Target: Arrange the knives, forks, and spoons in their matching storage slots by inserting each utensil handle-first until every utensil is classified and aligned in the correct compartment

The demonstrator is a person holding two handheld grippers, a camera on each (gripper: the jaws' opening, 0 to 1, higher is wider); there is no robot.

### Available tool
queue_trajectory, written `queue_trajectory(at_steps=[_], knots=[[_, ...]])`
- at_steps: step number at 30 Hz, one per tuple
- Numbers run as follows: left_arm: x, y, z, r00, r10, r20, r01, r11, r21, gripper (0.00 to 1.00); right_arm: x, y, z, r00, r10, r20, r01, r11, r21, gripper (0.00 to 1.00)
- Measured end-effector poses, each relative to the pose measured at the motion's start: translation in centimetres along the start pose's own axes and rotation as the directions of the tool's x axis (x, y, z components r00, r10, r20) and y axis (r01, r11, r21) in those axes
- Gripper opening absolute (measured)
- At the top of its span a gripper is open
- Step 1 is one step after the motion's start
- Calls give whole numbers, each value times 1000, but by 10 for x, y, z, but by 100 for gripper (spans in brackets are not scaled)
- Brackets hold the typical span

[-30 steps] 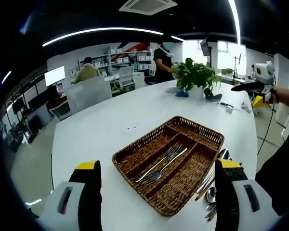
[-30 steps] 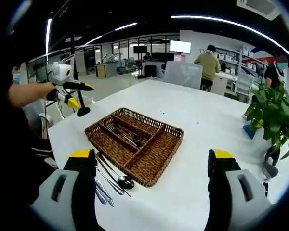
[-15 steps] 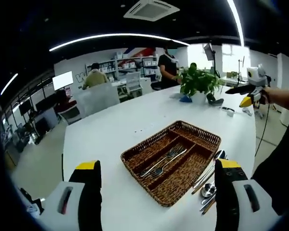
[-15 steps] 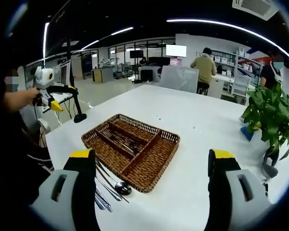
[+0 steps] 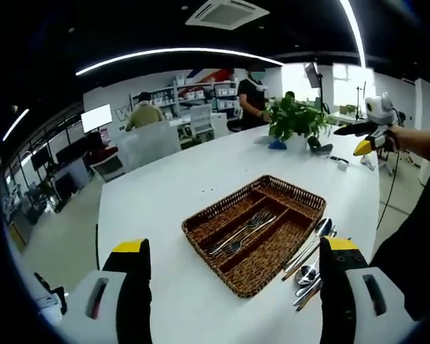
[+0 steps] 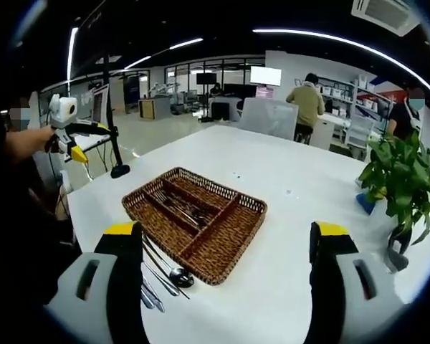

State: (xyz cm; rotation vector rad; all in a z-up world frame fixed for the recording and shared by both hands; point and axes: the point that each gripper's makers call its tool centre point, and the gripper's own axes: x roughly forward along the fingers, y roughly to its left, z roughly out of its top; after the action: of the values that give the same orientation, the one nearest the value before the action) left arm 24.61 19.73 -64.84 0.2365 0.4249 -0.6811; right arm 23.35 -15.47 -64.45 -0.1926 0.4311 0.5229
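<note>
A brown wicker tray (image 5: 222, 205) with three long slots lies on the white table. A few forks (image 5: 240, 233) rest in its middle slot. Loose spoons and knives (image 5: 309, 264) lie on the table along the tray's right side. My left gripper (image 5: 236, 247) hovers open, short of the tray, with nothing between its jaws. In the right gripper view the tray (image 6: 222, 188) holds the forks (image 6: 178, 206), and the loose utensils (image 6: 161, 276) lie by my left jaw. My right gripper (image 6: 229, 229) is open and empty. The two grippers face each other, right gripper (image 5: 365, 132) and left gripper (image 6: 72, 136) both held in the air.
A potted plant (image 5: 294, 118) stands at the table's far end, also the plant (image 6: 401, 179) at the right. A black stand base (image 6: 118, 172) sits near the table corner. People and shelves fill the room behind. Bare table (image 5: 165, 193) surrounds the tray.
Both views have drawn back and risen a little, so the tray looks smaller. Tray, forks and loose utensils have not moved. Both grippers stay open.
</note>
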Motion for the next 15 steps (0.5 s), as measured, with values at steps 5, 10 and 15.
queue_trajectory(at_steps=[5,10,15], knots=[[-1,-1,3,1000,4,4,-4,1000,16,100,-3,-1,0,1000,-2,2,2,1000,0,100],[-2,-2,6,1000,4,1,-4,999,33,100,-6,-4,-1,1000,-9,4,9,1000,10,100],[-3,-3,8,1000,4,3,-4,999,42,100,-7,-2,-2,1000,-9,0,9,1000,5,100]])
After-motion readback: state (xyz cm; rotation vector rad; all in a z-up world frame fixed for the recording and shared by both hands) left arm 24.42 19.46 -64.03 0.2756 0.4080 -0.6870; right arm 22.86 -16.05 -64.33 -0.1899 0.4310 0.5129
